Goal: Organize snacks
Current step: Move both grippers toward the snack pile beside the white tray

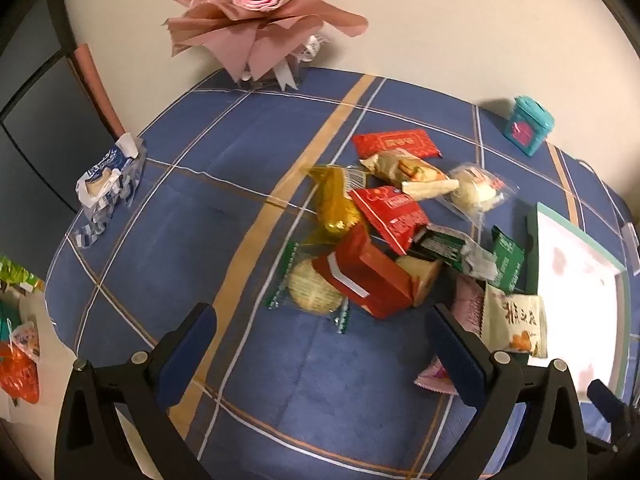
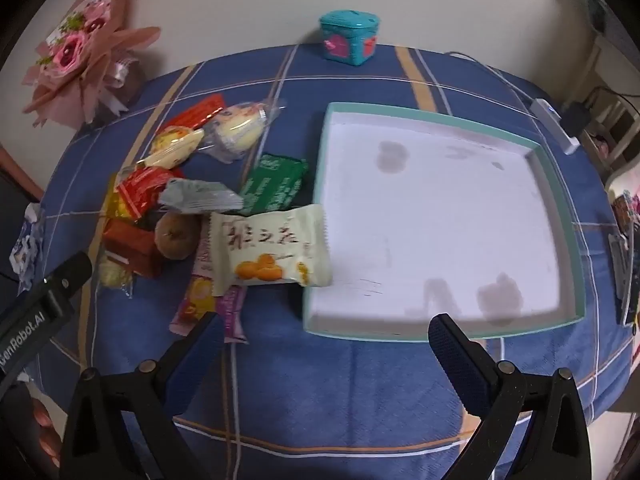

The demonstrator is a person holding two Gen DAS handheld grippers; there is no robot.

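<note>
Snacks (image 1: 384, 232) lie piled beyond the left gripper's (image 1: 322, 344) spread fingers (image 1: 452, 344), untouched.

Black claw (image 1: 320, 338), blue pads (image 1: 188, 356), silver screws

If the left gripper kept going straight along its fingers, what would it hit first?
Most likely the blue checked tablecloth just short of the snack pile; the left gripper is open, and the red carton lies slightly beyond. Depth is uncertain.

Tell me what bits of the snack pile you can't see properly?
- Pink packet, left wrist view: mostly hidden behind the left tool's finger and the cream packet.
- Round brown snack, right wrist view: partly covered by a crumpled wrapper; what it is cannot be told.
- Packet lettering, both views: too blurred to read.
- Box, left wrist view: cut off at the right edge.
</note>
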